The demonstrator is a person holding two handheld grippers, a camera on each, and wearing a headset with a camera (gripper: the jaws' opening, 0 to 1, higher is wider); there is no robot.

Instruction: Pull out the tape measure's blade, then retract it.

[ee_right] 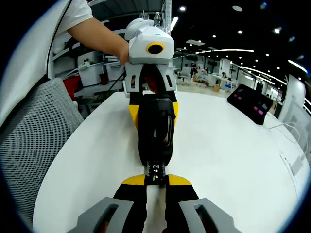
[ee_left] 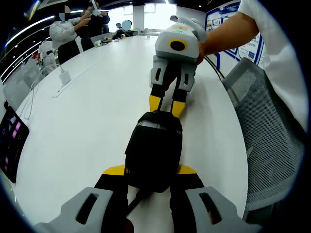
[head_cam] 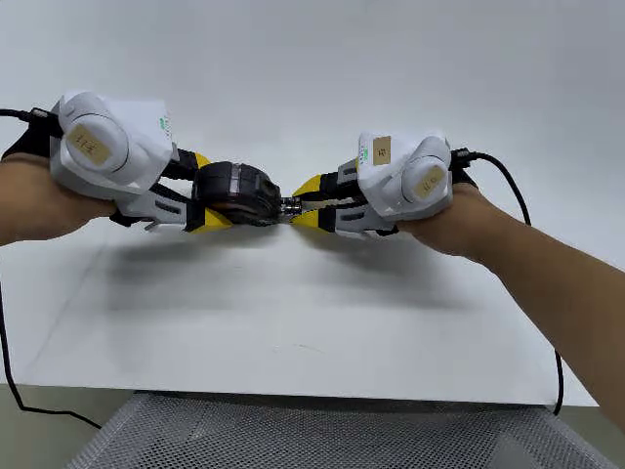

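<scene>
head view: left gripper level, fingers clamp tape measure; right gripper opposite, pinching blade.

Work surface: a long white table with a rounded end and a matt top. A grey mesh chair stands at its near edge. At the far end several people are gathered, with bright windows behind them and blue posters on the adjoining wall. A white charger with cable and a dark screen lie on the tabletop. The ceiling is dark, with round spot lights and strip lights.
</scene>
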